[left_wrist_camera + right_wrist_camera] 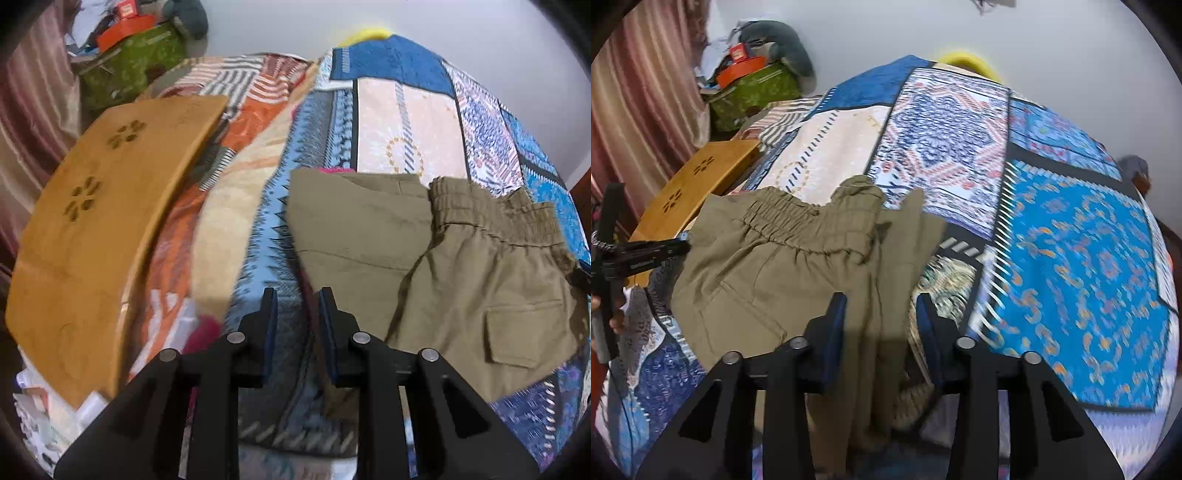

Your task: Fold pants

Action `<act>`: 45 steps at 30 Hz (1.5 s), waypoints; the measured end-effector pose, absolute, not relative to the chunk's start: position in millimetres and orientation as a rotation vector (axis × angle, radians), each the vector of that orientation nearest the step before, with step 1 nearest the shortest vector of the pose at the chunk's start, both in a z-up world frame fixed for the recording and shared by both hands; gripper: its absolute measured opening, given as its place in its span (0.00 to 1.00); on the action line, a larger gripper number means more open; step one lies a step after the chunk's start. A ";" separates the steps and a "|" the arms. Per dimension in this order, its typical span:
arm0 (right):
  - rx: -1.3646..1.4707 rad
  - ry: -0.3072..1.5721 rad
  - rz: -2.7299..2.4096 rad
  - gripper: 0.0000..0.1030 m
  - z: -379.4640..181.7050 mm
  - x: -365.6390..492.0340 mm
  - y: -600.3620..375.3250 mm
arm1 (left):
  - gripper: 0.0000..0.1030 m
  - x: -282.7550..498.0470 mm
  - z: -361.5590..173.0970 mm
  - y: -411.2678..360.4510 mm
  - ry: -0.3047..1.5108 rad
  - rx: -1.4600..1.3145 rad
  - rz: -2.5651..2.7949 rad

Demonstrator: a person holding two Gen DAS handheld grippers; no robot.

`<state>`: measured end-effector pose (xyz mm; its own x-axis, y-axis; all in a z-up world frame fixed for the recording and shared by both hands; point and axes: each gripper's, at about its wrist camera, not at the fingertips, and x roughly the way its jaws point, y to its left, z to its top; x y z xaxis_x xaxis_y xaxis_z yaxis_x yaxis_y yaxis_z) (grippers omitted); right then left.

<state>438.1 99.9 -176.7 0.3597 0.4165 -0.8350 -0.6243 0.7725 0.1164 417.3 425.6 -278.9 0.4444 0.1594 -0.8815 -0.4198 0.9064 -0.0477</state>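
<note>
Olive-khaki pants [436, 266] lie folded on a patchwork bedspread [406, 122], elastic waistband up and a flap pocket showing. My left gripper [297, 301] is open and empty, hovering over the pants' left edge. In the right wrist view the pants [783, 266] lie ahead and to the left, with a folded strip running down between my fingers. My right gripper [881, 306] is open above that strip, not closed on it. The left gripper [646, 254] shows at the far left edge.
A wooden lap board [96, 229] with flower cut-outs rests at the bed's left side. A green bag [129, 70] with orange boxes stands in the far left corner by pink curtains [29, 110]. A white wall is behind.
</note>
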 end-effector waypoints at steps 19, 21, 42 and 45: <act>-0.168 0.592 0.802 0.35 24.5 276.0 23.3 | 0.23 250.8 -40.9 272.5 0.666 -0.179 0.231; -0.155 0.545 0.821 0.35 40.8 253.8 14.0 | 0.24 220.7 -16.8 250.1 0.597 -0.163 0.221; -0.039 0.149 0.840 0.54 92.4 81.4 -37.5 | 0.71 29.8 45.8 124.1 0.185 -0.022 0.180; -0.040 0.121 0.813 0.64 93.2 74.1 -37.0 | 0.87 22.0 45.4 119.5 0.154 -0.012 0.199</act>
